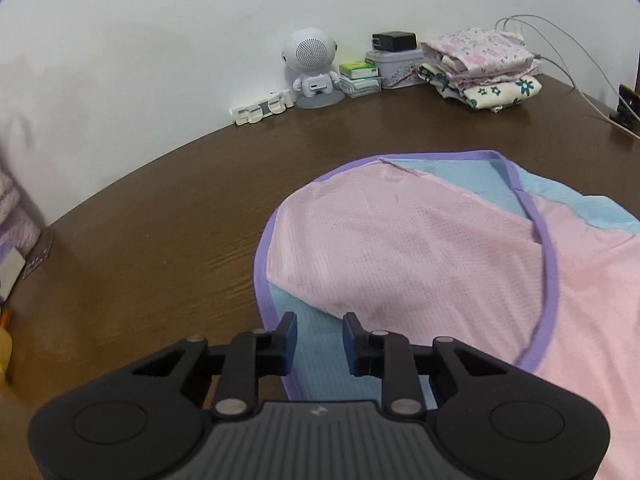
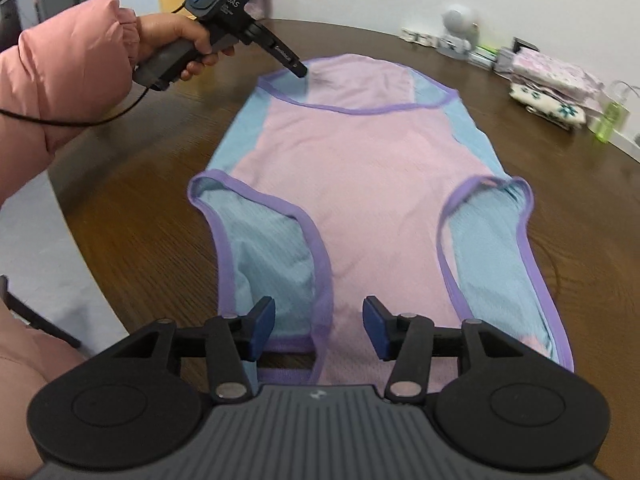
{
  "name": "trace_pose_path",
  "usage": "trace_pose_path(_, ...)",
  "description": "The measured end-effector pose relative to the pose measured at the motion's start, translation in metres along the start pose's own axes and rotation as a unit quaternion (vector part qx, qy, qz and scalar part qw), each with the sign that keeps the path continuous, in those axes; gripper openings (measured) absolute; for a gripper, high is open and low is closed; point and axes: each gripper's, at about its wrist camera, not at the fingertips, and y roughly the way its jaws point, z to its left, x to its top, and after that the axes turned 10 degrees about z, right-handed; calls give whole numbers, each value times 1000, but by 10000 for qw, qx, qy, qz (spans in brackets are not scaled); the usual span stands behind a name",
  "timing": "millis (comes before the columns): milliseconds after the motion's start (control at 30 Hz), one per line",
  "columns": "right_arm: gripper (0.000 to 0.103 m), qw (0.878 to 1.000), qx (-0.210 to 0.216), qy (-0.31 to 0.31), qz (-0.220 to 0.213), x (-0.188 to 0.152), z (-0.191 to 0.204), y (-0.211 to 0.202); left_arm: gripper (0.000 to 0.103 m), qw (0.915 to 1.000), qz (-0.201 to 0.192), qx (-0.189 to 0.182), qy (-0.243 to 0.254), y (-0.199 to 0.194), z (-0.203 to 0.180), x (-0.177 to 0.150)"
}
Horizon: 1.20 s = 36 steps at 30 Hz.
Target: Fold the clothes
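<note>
brown wooden table (image 2: 132, 216) fills both views, and spread flat across it lies the task's thing, a pink sleeveless top (image 2: 360, 184) with blue side panels and purple trim, running from six o'clock up toward twelve in the right wrist view. in the left wrist view the same top (image 1: 420, 248) covers the right half, from three to six o'clock. at ten o'clock in the right view a hand (image 2: 176, 40) in a pink puffy sleeve (image 2: 68, 76) holds the left gripper (image 2: 299, 69), its tip just over the top's far purple hem; seen from its own camera the left gripper (image 1: 320, 338) has jaws a little apart, nothing pinched, blue panel below. right gripper (image 2: 319, 328) at six o'clock, jaws spread wider, hovering over the near hem, nothing between the pads. at one o'clock by the wall: a stack of folded floral clothes (image 1: 484, 68), a white robot-shaped speaker (image 1: 314, 66), small boxes (image 1: 360, 76).
</note>
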Motion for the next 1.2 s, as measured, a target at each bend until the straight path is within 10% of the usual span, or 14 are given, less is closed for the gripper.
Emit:
trace_pose_path(600, 43, 9997, -234, -20, 114, -12, -14, -3, 8, 9916, 87, 1021, 791, -17, -30, -33)
trace_pose_path(900, 43, 9989, -97, -278, 373, -16, -75, -8, 0, 9770, 437, 1795, 1065, -51, -65, -98)
trace_pose_path(1200, 43, 9955, -9, -760, 571, 1, -148, -2, 0, 9780, 750, 1724, 901, -110, -113, -162)
